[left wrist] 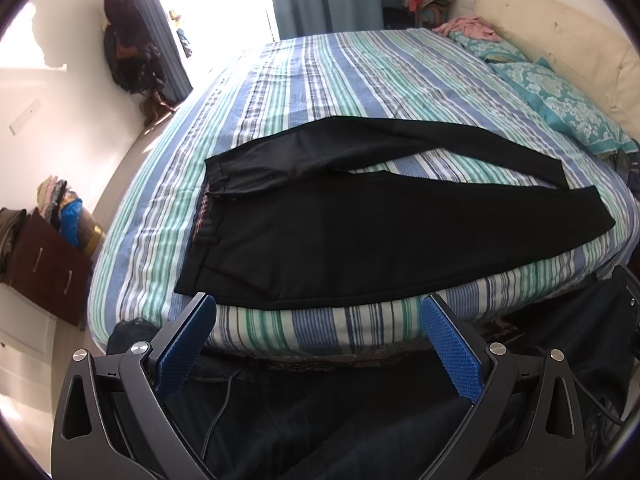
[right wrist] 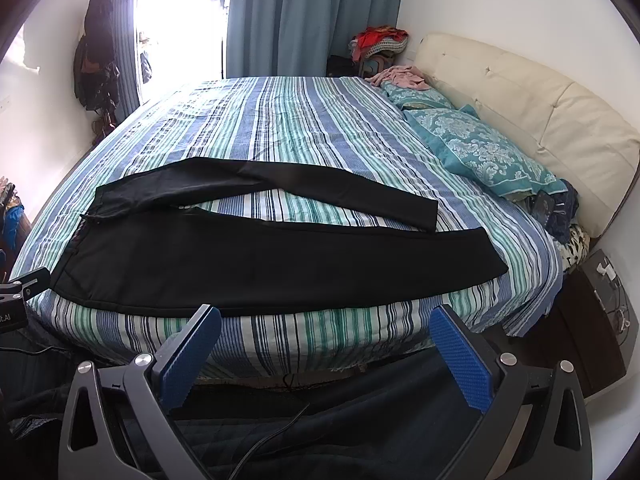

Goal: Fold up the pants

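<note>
Black pants (left wrist: 360, 240) (right wrist: 256, 264) lie spread flat on a striped bedsheet (left wrist: 320, 76) (right wrist: 288, 120), waistband to the left, legs reaching right. The far leg (left wrist: 440, 140) (right wrist: 320, 188) angles away from the near one, leaving a wedge of sheet between them. My left gripper (left wrist: 318, 304) hovers open just short of the bed's near edge, below the pants' hip area, blue pads (left wrist: 184, 344) wide apart and empty. My right gripper (right wrist: 326, 314) is open too, empty, off the bed's near edge below the near leg. Part of the left gripper shows at the right wrist view's left edge.
Teal patterned pillows (right wrist: 480, 148) and a cream headboard (right wrist: 540, 100) line the right side. A pink garment (right wrist: 400, 76) lies at the far corner. A brown drawer unit (left wrist: 48, 268) with clothes stands left of the bed. Curtains (right wrist: 304, 16) hang behind. Dark cloth and a cable lie below the grippers.
</note>
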